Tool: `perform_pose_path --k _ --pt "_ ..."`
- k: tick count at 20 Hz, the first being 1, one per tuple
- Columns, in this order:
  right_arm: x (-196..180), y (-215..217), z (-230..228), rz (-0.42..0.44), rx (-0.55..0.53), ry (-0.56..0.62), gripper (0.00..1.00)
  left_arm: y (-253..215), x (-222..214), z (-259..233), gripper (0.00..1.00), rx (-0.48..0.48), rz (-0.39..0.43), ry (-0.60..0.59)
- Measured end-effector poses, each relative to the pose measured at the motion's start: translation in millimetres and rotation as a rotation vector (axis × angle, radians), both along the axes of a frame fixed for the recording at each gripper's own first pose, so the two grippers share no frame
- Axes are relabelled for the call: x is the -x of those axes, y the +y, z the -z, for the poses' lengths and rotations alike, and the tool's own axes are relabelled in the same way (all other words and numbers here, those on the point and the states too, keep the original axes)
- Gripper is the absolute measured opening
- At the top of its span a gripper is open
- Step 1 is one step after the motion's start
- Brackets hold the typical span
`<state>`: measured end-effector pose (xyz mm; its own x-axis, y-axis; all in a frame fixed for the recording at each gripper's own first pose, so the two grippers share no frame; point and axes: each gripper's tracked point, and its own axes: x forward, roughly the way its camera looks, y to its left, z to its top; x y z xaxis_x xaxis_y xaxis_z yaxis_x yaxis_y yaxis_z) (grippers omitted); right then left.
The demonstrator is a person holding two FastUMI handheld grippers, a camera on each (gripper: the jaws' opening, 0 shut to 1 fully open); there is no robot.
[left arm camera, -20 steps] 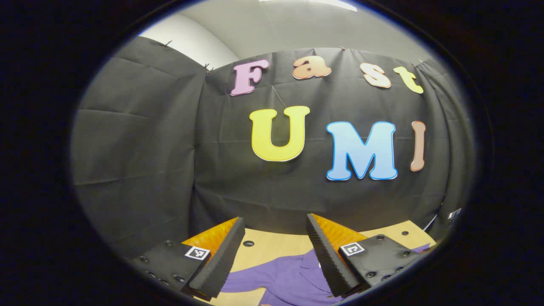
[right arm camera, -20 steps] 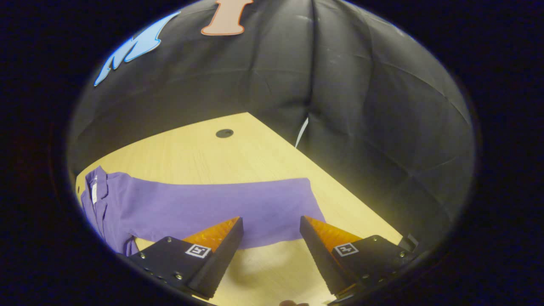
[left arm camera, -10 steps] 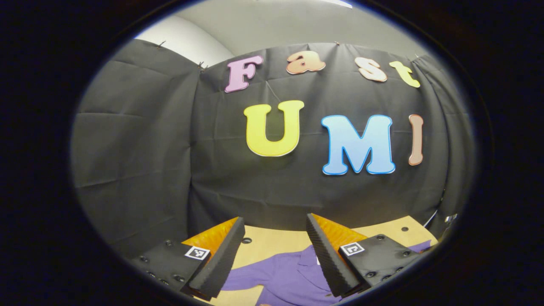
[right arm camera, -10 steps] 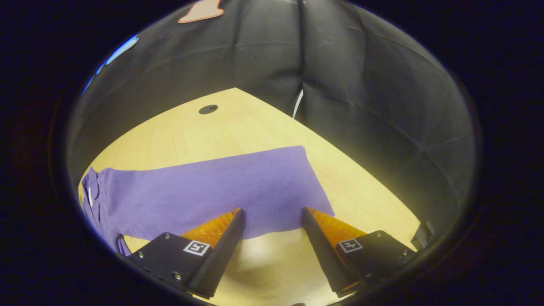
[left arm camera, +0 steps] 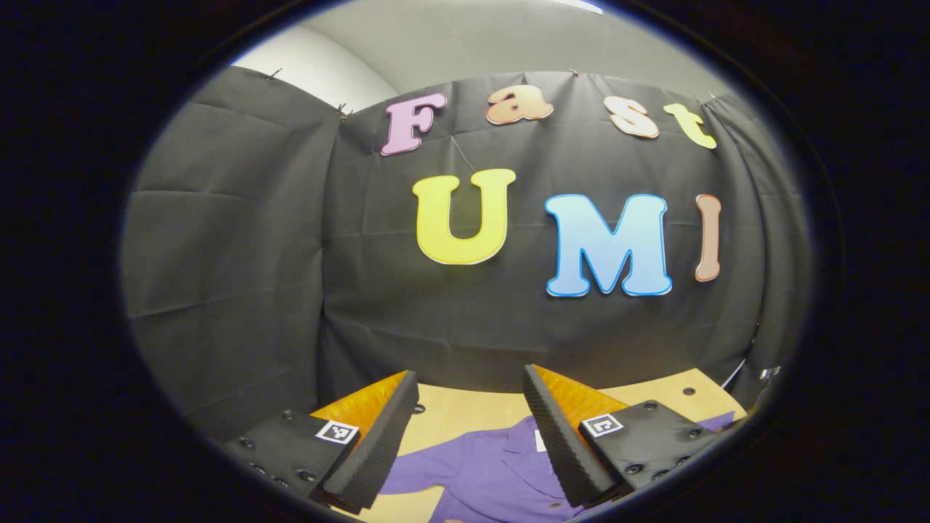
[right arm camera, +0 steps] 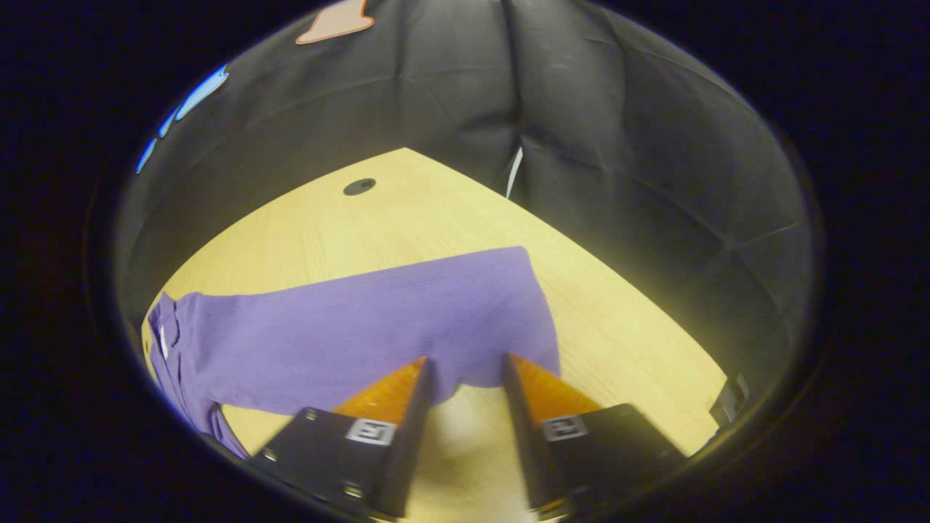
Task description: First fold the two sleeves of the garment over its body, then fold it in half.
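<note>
Two jaws of the right gripper (right arm camera: 465, 367) standing spread, narrowing around the near edge of the purple garment (right arm camera: 349, 334), lying flat on the surface (right arm camera: 436, 218) toward 9 o'clock. Pinching only one sleeve layer, lifting gently. Left gripper (left arm camera: 468, 396) hovering with jaws spread.

The garment (right arm camera: 363, 330) is a plain, even purple with a fine ribbed weave, and a small white tag (right arm camera: 163, 341) sits at its collar end. The table (right arm camera: 436, 218) under it is pale yellow wood with a faint straight grain, marked by one small black round hole (right arm camera: 360, 187) beyond the garment's far edge. Behind the table the booth wall (right arm camera: 617, 145) is plain black cloth, and in the left gripper view a strip of pale grey wall (left arm camera: 450, 36) shows above that cloth.
</note>
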<state>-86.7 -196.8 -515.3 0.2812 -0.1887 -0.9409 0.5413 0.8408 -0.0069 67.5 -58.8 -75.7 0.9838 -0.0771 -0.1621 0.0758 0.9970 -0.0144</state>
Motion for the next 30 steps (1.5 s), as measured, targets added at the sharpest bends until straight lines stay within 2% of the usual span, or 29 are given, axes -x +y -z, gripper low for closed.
perform_pose_path --k 1,4,5,7,12,13,16,18,22,27,30 --pt "-1 -1 -2 -0.003 0.000 0.008 0.48 -1 0 0 1.00 0.001 -0.001 0.001" --pt "-1 0 1 -0.006 -0.018 0.044 0.48 -1 -1 3 1.00 0.003 0.000 0.005" --pt "-8 5 2 -0.017 -0.054 0.014 0.48 -1 0 3 1.00 0.003 -0.002 0.006" --pt "-11 8 1 0.017 -0.045 0.037 0.06 1 0 5 1.00 0.003 -0.005 0.008" --pt "-20 6 -2 -0.035 -0.022 0.066 0.07 3 -2 7 1.00 -0.001 -0.007 0.010" --pt "-19 12 -2 -0.027 -0.033 0.065 0.02 3 -2 6 1.00 -0.002 -0.006 0.010" --pt "-34 23 -13 -0.002 -0.042 0.024 0.01 3 -2 4 1.00 -0.003 -0.003 0.002" --pt "-52 38 -25 -0.031 -0.048 -0.018 0.01 7 1 3 1.00 0.000 -0.002 -0.002" --pt "-89 87 -62 -0.183 -0.061 -0.109 0.01 15 5 4 1.00 0.006 -0.010 -0.006" --pt "-137 186 -113 -0.383 -0.134 -0.235 0.01 37 24 0 1.00 -0.039 -0.026 -0.027" --pt "-156 252 -151 -0.505 -0.200 -0.301 0.01 63 37 -5 1.00 -0.061 -0.062 -0.035"
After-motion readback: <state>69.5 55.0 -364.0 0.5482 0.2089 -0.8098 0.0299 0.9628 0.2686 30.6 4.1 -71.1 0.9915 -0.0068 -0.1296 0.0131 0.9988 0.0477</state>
